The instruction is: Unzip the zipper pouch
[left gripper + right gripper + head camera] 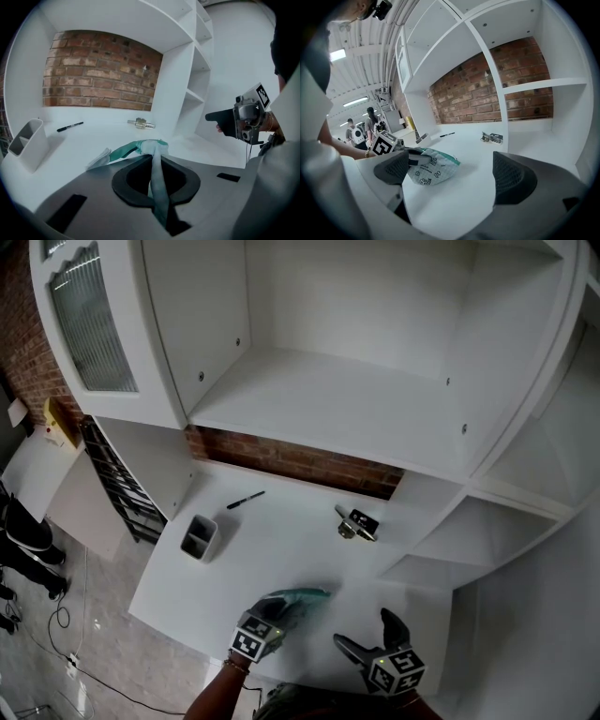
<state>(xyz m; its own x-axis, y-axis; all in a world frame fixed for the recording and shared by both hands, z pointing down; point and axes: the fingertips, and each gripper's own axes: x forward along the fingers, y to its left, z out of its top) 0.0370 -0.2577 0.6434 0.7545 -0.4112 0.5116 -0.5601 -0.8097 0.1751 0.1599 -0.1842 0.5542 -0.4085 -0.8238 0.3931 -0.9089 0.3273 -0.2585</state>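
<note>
The pouch (300, 598) is white with small prints and a teal edge; it lies near the front edge of the white table (281, 540). My left gripper (270, 617) is shut on its near end. In the left gripper view a strip of the pouch (140, 149) runs pinched between the closed jaws of the left gripper (155, 180). My right gripper (363, 630) stands open to the right of the pouch, apart from it. In the right gripper view the pouch (436, 171) sits left of centre, raised a little at the left gripper (411, 161), and the right gripper (454, 172) has nothing between its pads.
A grey pen cup (199, 537) stands at the table's left. A black marker (246, 500) and a metal part (356, 524) lie near the brick back wall (291, 460). White shelving (506, 521) closes in above and on the right. People stand far off (370, 123).
</note>
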